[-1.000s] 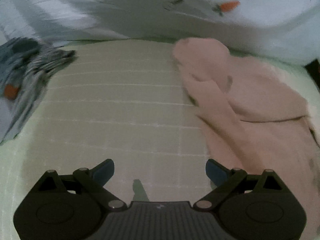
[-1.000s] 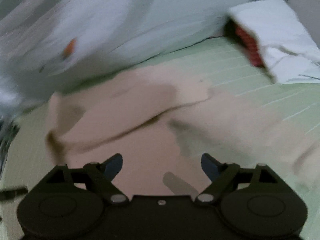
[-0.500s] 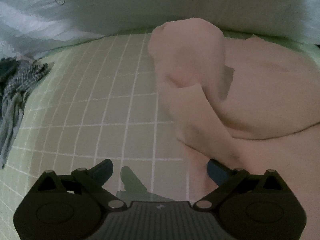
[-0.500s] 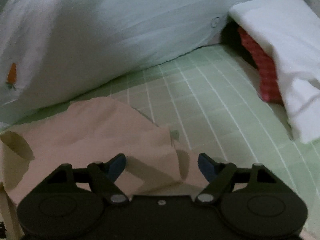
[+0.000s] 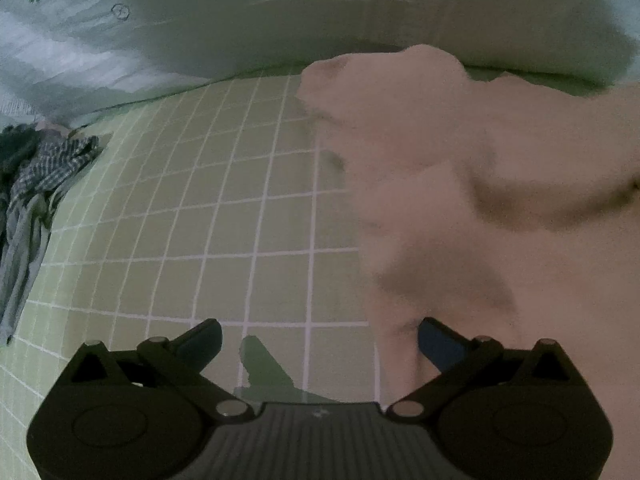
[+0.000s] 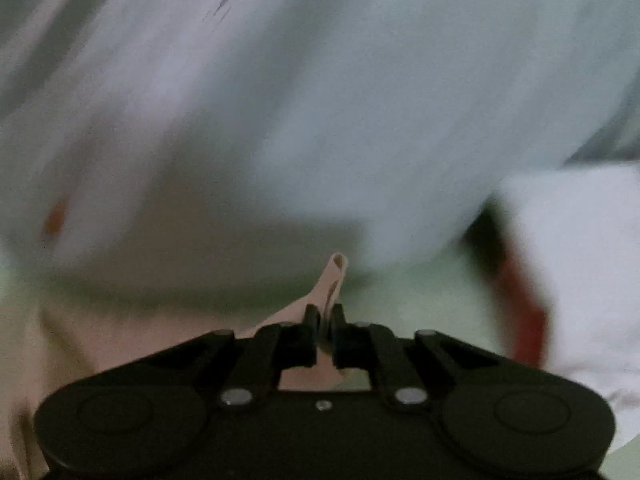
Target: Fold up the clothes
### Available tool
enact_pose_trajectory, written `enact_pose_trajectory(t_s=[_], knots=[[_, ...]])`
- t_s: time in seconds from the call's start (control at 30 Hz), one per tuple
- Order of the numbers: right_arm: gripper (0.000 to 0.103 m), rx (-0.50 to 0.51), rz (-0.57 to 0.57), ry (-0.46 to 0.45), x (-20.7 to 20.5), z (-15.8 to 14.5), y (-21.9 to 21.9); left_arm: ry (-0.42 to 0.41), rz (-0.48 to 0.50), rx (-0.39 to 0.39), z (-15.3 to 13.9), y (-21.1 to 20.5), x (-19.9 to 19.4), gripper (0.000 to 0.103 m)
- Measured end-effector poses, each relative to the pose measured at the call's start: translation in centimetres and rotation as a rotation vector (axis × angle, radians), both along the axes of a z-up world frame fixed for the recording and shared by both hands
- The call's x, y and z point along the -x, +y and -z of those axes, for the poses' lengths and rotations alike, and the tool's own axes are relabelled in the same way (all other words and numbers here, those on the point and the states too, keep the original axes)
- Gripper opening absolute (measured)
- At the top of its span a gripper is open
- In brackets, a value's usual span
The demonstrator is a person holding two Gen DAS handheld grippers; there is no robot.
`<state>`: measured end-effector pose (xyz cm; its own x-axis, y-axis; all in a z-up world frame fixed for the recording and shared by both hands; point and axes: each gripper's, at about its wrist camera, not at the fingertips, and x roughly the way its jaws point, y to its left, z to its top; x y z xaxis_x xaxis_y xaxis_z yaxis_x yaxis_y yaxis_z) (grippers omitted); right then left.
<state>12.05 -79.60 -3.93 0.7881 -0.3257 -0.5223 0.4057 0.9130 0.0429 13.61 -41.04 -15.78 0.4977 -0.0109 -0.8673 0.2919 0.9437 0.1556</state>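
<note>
A pink garment [image 5: 480, 184] lies crumpled on the green checked bed sheet [image 5: 224, 208], filling the right half of the left wrist view. My left gripper [image 5: 320, 336] is open, low over the sheet, its right finger at the garment's left edge. My right gripper [image 6: 325, 320] is shut on a corner of the pink garment [image 6: 332, 276], which sticks up between the fingertips. The right wrist view is blurred by motion.
A pale quilt with carrot prints [image 5: 280, 20] is bunched along the back of the bed. A checked blue-grey garment [image 5: 36, 176] lies at the left edge. A white folded cloth over something red [image 6: 576, 264] sits at the right.
My right gripper has closed on a corner of the pink garment and is moving, blurring its view. My left gripper has crept a little closer to the garment's edge and stays open.
</note>
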Motion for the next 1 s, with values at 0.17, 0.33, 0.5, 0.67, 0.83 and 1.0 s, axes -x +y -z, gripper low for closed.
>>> enact_pose_trajectory(t_s=[0.17, 0.33, 0.5, 0.67, 0.83, 1.0], knots=[[0.038, -0.016, 0.129, 0.096, -1.3, 1.1, -1.1, 0.034, -0.021, 0.035, 0.0, 0.6, -0.7, 0.103], [0.071, -0.097, 0.161, 0.156, 2.5, 3.7, 2.2, 0.038, -0.046, 0.064, -0.8, 1.6, -0.6, 0.102], [0.103, -0.211, 0.077, 0.196, 8.2, 5.5, 8.1, -0.008, -0.039, 0.106, -2.9, 3.1, 1.4, 0.102], [0.103, -0.2, -0.063, 0.25, 13.2, 6.3, 15.5, -0.055, -0.038, 0.153, -5.0, 4.9, 4.7, 0.102], [0.103, -0.234, -0.154, 0.282, 15.8, 6.5, 19.7, -0.078, -0.017, 0.188, -6.5, 6.8, 8.4, 0.102], [0.093, -0.274, -0.232, 0.322, 17.4, 6.9, 23.0, -0.069, -0.003, 0.199, -6.8, 9.2, 11.8, 0.102]])
